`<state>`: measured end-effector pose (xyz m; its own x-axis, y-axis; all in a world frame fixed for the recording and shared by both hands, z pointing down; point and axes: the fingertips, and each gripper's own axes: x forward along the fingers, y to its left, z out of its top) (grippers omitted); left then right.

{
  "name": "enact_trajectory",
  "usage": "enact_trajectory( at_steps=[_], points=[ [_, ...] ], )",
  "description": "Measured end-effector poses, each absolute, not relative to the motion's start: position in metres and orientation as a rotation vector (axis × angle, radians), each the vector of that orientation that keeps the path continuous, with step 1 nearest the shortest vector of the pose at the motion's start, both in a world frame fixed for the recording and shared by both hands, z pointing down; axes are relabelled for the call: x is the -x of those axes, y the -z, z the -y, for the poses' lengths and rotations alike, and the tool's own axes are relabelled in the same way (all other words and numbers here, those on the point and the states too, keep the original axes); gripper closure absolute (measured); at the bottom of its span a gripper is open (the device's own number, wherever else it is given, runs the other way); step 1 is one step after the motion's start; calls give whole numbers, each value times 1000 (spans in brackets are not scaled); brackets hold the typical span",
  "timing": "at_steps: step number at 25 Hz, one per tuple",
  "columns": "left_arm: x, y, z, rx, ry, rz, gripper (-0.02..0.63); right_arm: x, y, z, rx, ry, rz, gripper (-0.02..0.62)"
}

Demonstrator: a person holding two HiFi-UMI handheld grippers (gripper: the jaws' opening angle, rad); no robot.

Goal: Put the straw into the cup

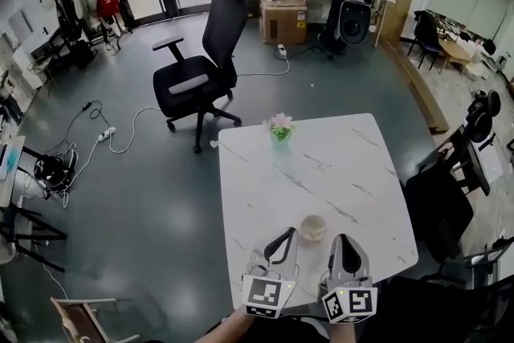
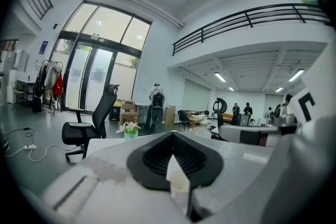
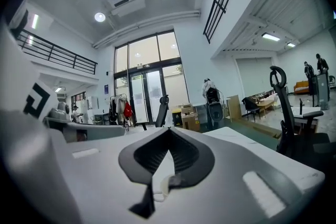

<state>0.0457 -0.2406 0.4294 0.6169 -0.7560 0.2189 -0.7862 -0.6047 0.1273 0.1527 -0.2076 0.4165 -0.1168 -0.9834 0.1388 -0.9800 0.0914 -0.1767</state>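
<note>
Nearest, at 6 o'clock in the head view: left gripper (image 1: pixel 287 237) and right gripper (image 1: pixel 340 240), side by side over the near edge of the table (image 1: pixel 337 165), both aimed toward 12. Cup (image 1: pixel 312 227) upright on the table just beyond and between the two sets of tips, at 1 o'clock from the left tips and 11 from the right, near both; contact not clear. No straw made out in any view, and none stands in the cup. Step judged: the start, with the straw not yet in hand. Next move likely calls for finding the straw, pinching it near one end, then lining it upright over the cup mouth, a small target. Left pads (image 2: pixel 152 161) drawn in, tips meeting, only a thin wedge of light between; a pale stub (image 2: pixel 180 186) low in that wedge, straw or gripper part not told apart. Right pads (image 3: pixel 191 157) likewise closed to a thin wedge, a pale ring (image 3: pixel 164 186) at its foot, equally unclear. Flower pot (image 1: pixel 281 129) at the table's 12 o'clock edge, well apart; chair (image 1: pixel 201 72) beyond at 11.
</note>
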Motion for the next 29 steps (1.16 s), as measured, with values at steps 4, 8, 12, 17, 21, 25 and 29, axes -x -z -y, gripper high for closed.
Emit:
enact_trajectory(
  at_steps=[4, 8, 12, 17, 21, 25, 29],
  points=[
    [-41, -413, 236, -2650, -165, 1304, 604, -143, -407, 203, 2033, 316, -2333, 598],
    [-34, -403, 230, -2651, -125, 1341, 604, -136, -402, 201, 1986, 298, -2342, 598],
    [-28, -401, 223, -2660, -130, 1357, 604, -129, -394, 195, 1953, 284, -2349, 598],
    [-26, -398, 218, -2660, -117, 1366, 604, -127, -391, 192, 1924, 299, -2346, 598],
    [-25, -401, 216, -2651, -123, 1367, 604, -130, -390, 191, 1929, 312, -2332, 598],
    [-26, -402, 216, -2645, -127, 1369, 604, -133, -388, 191, 1936, 321, -2318, 598],
    [-27, -404, 216, -2642, -137, 1366, 604, -134, -386, 192, 1933, 329, -2313, 598]
  ],
)
